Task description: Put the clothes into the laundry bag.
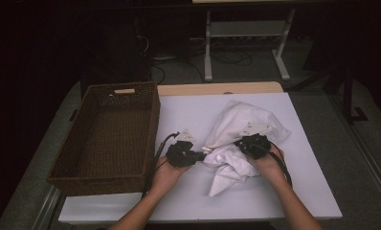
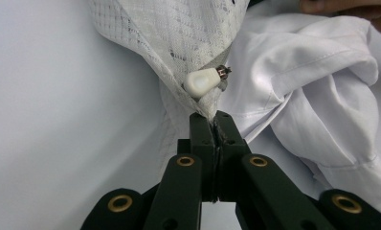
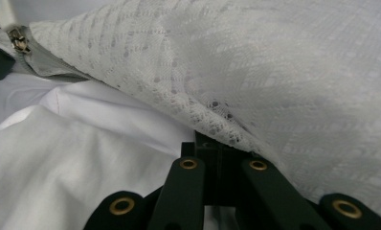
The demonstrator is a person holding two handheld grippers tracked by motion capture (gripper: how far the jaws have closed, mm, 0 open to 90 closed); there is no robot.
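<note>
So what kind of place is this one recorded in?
Probably a lab or workshop data-collection station: a white-topped table with a wicker basket and white garment, and a bare metal stand with loose cables behind.

Both my grippers on the white laundry, basket parked off to the side

My left gripper (image 1: 201, 154) is pinching the left edge of the crumpled white garment (image 1: 243, 139), my right gripper (image 1: 248, 142) sits on top of the pile near its middle, jaws buried in cloth. The brown wicker basket (image 1: 107, 139) sits at the left of the white table (image 1: 179, 201), just beside my left hand (image 1: 167, 173).
</note>
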